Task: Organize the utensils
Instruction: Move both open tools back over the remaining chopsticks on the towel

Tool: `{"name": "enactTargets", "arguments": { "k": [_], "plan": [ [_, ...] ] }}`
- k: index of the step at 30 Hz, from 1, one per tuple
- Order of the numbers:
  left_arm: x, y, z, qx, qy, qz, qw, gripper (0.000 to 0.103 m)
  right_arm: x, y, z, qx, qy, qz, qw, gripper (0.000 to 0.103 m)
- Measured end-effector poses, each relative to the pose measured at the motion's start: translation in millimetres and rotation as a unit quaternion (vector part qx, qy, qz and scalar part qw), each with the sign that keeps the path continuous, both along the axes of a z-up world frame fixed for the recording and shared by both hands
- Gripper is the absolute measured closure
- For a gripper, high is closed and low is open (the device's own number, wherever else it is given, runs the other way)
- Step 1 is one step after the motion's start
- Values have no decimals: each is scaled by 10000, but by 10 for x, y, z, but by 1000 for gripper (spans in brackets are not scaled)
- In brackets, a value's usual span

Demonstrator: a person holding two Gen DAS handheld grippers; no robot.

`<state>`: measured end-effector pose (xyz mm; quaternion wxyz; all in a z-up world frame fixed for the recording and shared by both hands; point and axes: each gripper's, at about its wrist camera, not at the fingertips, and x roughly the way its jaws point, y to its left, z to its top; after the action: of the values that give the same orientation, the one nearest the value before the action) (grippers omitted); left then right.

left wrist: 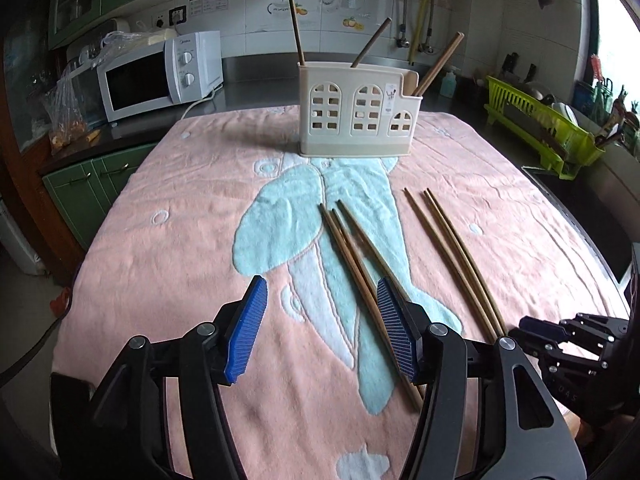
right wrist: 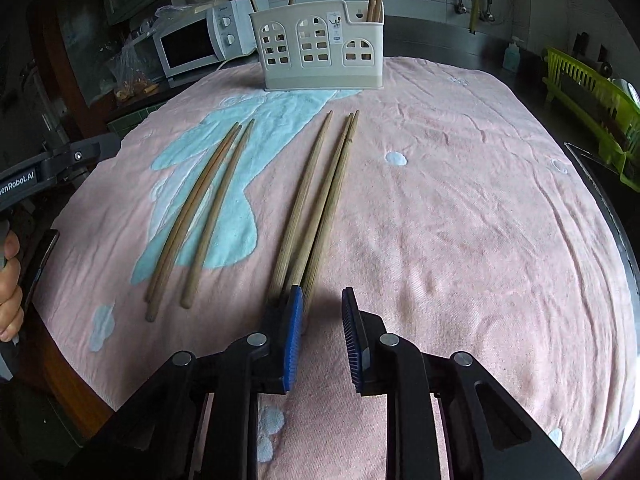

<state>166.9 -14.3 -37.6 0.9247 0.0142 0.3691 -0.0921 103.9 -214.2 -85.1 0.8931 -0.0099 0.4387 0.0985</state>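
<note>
A cream utensil holder (left wrist: pixel 358 116) (right wrist: pixel 320 48) stands upright at the far side of a pink towel (left wrist: pixel 168 264) (right wrist: pixel 460 220), with several chopsticks sticking out of it. Two bundles of wooden chopsticks lie flat on the towel. The left bundle (left wrist: pixel 352 248) (right wrist: pixel 200 216) runs under the right pad of my left gripper (left wrist: pixel 320 328), which is open just above the towel. The right bundle (left wrist: pixel 452 256) (right wrist: pixel 316 200) ends at the left pad of my right gripper (right wrist: pixel 324 338). Its jaws stand narrowly apart with a bare gap between the pads.
A white microwave (left wrist: pixel 160 76) (right wrist: pixel 192 46) sits back left on the dark counter. A lime-green dish rack (left wrist: pixel 540 128) (right wrist: pixel 596 108) stands at the right. A hand (right wrist: pixel 10 280) holds the left gripper's body at the left edge of the right wrist view.
</note>
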Motion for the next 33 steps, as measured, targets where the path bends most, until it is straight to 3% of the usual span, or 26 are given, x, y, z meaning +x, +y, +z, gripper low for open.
{"name": "enactTargets", "arguments": {
  "k": [18, 33],
  "plan": [
    [-129, -284, -526, -112, 767, -459, 9959, 47, -8, 13, 3, -218, -91, -91, 9997, 87],
    [-185, -247, -592, 73, 791, -408, 9960, 49, -6, 9, -18, -144, -57, -41, 9999, 87]
  ]
}}
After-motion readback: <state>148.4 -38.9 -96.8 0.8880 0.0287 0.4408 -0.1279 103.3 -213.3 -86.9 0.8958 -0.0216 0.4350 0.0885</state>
